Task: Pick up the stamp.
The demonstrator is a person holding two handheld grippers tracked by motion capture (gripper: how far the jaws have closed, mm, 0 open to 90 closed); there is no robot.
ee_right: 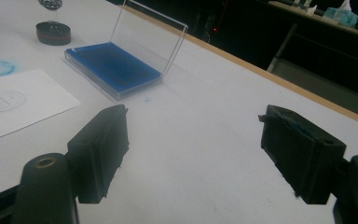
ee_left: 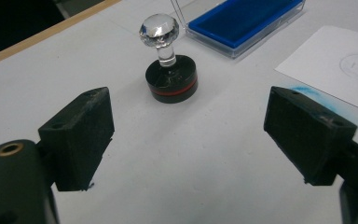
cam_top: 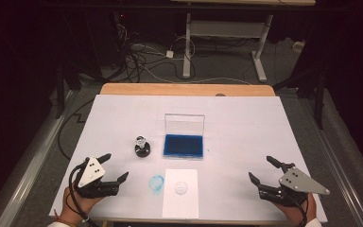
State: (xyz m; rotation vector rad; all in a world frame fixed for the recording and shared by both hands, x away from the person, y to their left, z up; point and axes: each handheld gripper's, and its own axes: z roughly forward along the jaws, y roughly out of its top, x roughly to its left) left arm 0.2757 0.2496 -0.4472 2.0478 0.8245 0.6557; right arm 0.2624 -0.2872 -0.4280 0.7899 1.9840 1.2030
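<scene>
High view: the left gripper (cam_top: pixel 114 166) and right gripper (cam_top: pixel 260 170) rest near the table's front edge, each with jaws apart and empty. The stamp (cam_top: pixel 142 145) stands upright beside the ink pad case (cam_top: pixel 184 145), apart from it. If stamping is intended, approach the stamp's clear knob squarely and grip the stem, keeping the base level. The case's lid stands open; its tray holds blue ink. The paper (cam_top: pixel 181 193) bears one round print.

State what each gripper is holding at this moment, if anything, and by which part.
Nothing is held. The left gripper and the right gripper both have their jaws wide apart over the bare table; the stamp stands untouched.
</scene>
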